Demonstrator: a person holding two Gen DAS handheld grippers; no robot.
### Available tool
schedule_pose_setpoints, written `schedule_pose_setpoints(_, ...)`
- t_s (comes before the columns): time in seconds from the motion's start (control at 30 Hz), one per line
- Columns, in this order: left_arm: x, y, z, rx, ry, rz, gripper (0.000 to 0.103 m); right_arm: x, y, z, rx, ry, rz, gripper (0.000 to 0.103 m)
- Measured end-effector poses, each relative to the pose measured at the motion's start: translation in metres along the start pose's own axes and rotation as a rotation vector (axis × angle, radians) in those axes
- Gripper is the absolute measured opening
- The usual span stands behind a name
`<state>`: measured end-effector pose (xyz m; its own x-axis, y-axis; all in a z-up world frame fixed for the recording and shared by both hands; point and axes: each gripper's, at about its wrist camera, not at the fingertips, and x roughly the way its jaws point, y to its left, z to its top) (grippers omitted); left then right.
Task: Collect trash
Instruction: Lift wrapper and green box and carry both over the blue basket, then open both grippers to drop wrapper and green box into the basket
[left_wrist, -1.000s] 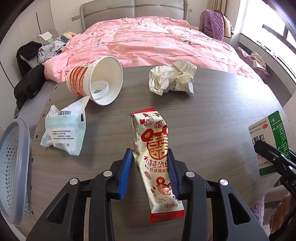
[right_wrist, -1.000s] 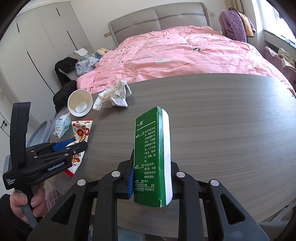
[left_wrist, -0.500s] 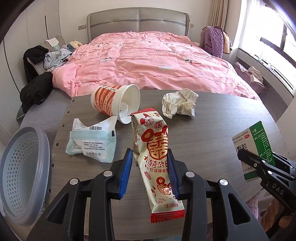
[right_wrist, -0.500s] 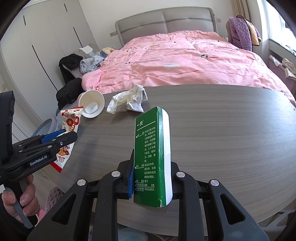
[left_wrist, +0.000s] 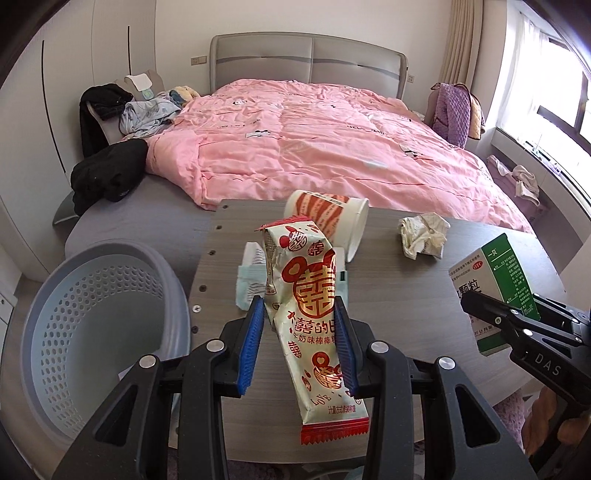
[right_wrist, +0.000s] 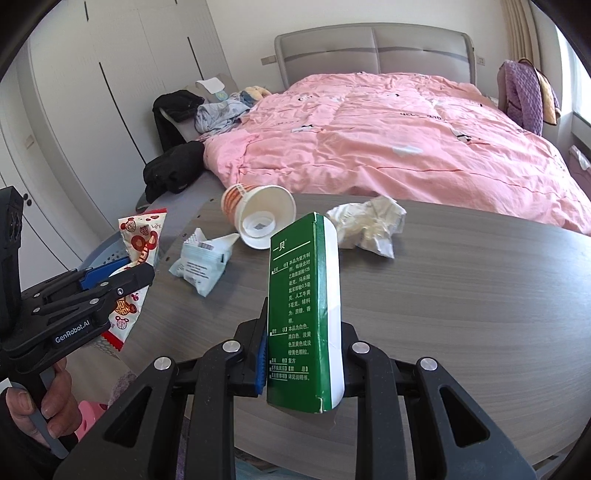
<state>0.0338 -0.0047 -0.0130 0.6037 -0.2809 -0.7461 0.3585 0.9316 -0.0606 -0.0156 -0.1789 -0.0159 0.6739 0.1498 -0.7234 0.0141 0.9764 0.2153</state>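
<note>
Left gripper (left_wrist: 300, 345): clamped on a red-and-cream foil snack wrapper (left_wrist: 314, 306), held above the grey wood-grain table (left_wrist: 461, 284) edge beside the perforated grey plastic basket (left_wrist: 99, 317). Right gripper (right_wrist: 303, 360): closed tight on an upright green-and-white cardboard medicine box (right_wrist: 304, 314), above the table.

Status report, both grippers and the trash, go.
Left gripper shut on red-and-cream snack wrapper. Right gripper shut on green-and-white carton. Grey perforated basket on the left, path unobstructed.
</note>
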Motion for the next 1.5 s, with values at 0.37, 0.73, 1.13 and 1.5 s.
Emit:
schedule_pose_setpoints(0.37, -0.008, 0.071, 0.003, -0.075, -0.025, 0.054, 0.036, 0.037, 0.068, 0.027, -0.091, 0.028, 0.068, 0.023)
schedule_pose_setpoints(0.73, -0.016, 0.130, 0.003, -0.151, -0.023, 0.145, 0.036, 0.068, 0.124, 0.048, -0.160, 0.041, 0.165, 0.023)
schedule_pose_setpoints(1.13, -0.020, 0.188, -0.015, -0.254, -0.005, 0.237, 0.036, 0.097, 0.181, 0.051, -0.265, 0.087, 0.243, 0.023)
schedule_pose_setpoints(1.5, -0.018, 0.217, -0.037, -0.304, 0.021, 0.274, 0.036, 0.121, 0.225, 0.041, -0.344, 0.140, 0.287, 0.023)
